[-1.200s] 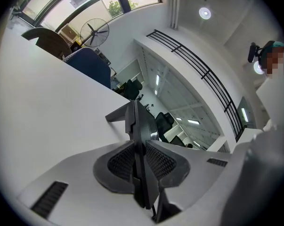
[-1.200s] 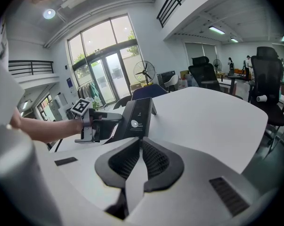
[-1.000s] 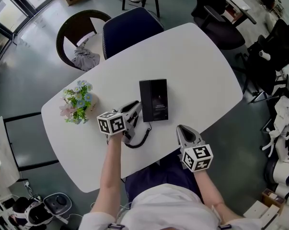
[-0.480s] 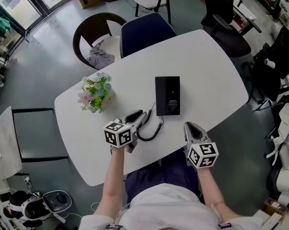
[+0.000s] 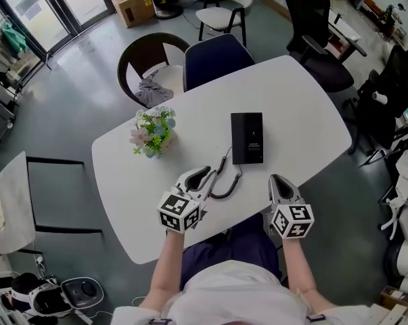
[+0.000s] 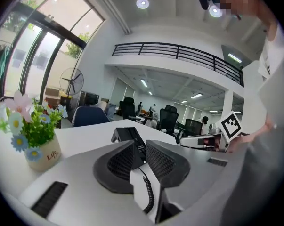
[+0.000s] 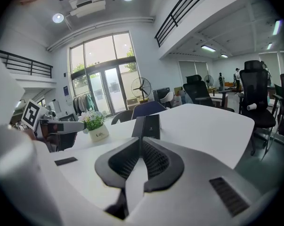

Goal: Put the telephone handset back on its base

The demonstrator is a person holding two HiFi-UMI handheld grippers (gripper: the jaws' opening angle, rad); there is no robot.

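The black telephone base (image 5: 247,137) lies flat near the middle of the white table (image 5: 305,107). In the head view my left gripper (image 5: 205,177) is down-left of the base and apart from it. It is shut on the black handset (image 6: 130,138), whose end pokes out past the jaws. A black coiled cord (image 5: 225,180) runs from the handset to the base's near end. My right gripper (image 5: 278,180) hovers at the table's near edge, below the base, jaws shut and holding nothing. The right gripper view shows the base (image 7: 149,125) straight ahead.
A small pot of flowers (image 5: 151,133) stands on the table left of the base. A dark blue chair (image 5: 214,56) and a round dark chair (image 5: 149,66) stand at the far side. More office chairs (image 5: 315,26) are to the far right.
My left gripper has drawn back from the base toward the near edge, rolling as it went, with the handset still in it. The cord has stretched out. The right gripper has hardly moved.
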